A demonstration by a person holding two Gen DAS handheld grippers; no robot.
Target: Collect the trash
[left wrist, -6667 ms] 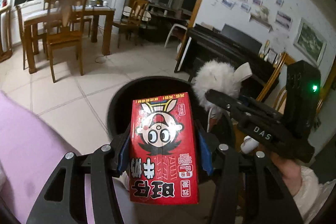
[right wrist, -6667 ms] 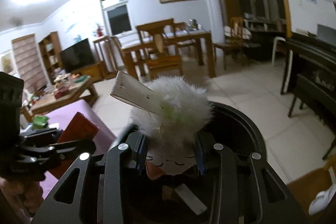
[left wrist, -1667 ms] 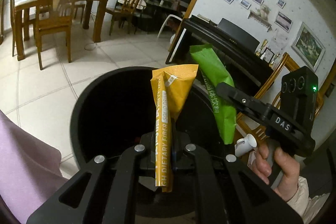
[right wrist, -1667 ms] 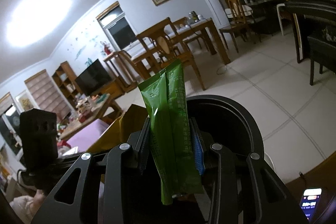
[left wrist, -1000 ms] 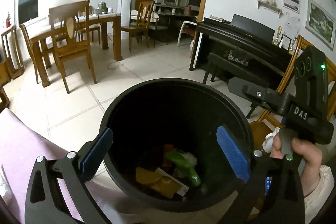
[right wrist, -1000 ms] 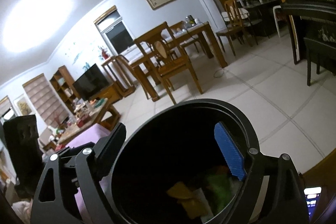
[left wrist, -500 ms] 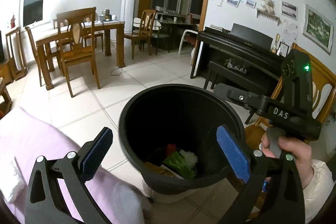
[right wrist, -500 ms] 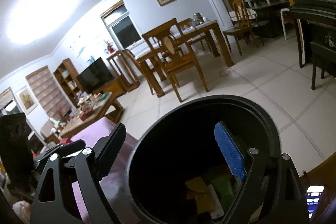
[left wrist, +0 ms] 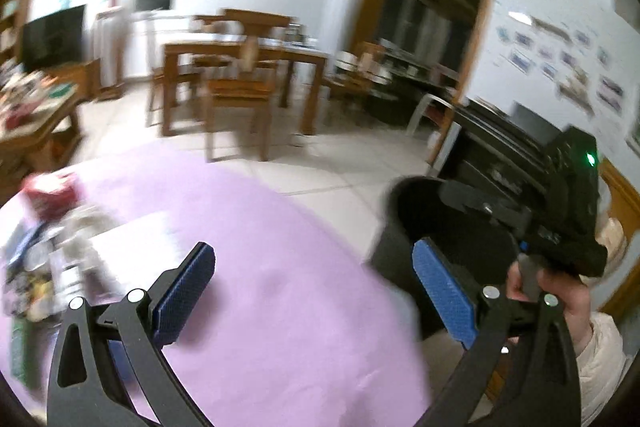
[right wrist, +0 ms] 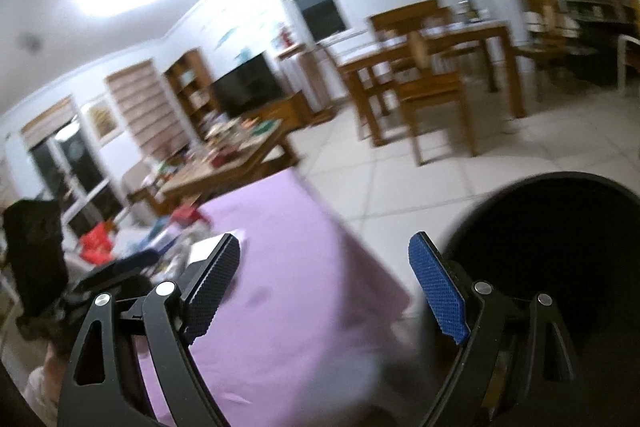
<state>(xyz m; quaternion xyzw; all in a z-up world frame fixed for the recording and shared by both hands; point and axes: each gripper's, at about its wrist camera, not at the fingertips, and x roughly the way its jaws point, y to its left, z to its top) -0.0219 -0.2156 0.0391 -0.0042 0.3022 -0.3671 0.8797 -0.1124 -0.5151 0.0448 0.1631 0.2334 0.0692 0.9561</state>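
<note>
The black trash bin (left wrist: 404, 227) stands on the floor off the right edge of the purple-covered surface (left wrist: 280, 287); it also shows in the right wrist view (right wrist: 560, 227). My left gripper (left wrist: 312, 291) is open and empty above the purple cover. My right gripper (right wrist: 324, 279) is open and empty over the cover's right edge, left of the bin; it shows in the left wrist view (left wrist: 480, 205) above the bin. A blurred pile of trash (left wrist: 48, 247) with a red packet (left wrist: 50, 191) lies at the left of the cover; the pile also shows in the right wrist view (right wrist: 160, 239).
A wooden dining table with chairs (left wrist: 240, 79) stands on the tiled floor beyond. A cluttered coffee table (right wrist: 224, 159) is behind the purple surface. A dark piano (left wrist: 504, 147) stands right of the bin. Both views are motion-blurred.
Both grippers have swung left, away from over the bin toward the purple surface and its trash pile. Earlier they released the yellow and green packets into the bin.
</note>
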